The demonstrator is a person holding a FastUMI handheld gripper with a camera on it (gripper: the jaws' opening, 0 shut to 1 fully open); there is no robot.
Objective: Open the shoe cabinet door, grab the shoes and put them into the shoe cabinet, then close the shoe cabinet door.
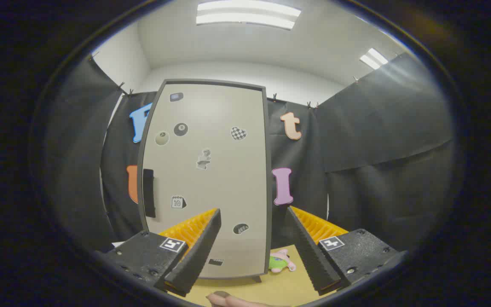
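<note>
Grey and flat, the shoe cabinet door [205, 179] stands upright and closed beyond the fingers, framed by a dark edge, with its dark handle [148, 192] on the side past the left finger. That placement suggests the door swings from the opposite edge, so the handle is what to go for first. The gripper [254, 256] hangs in front of it with its 2 fingers spread wide apart, holding nothing, probably kept open to take the handle. Small stickers dot the door: a black ball, a checkered heart, a calendar sticker [178, 202] marked 10; other writing is too small to read. Beyond the right finger, a small pink and green plush toy [280, 261] lies on the tan floor [271, 290] beside the cabinet's foot.
</note>
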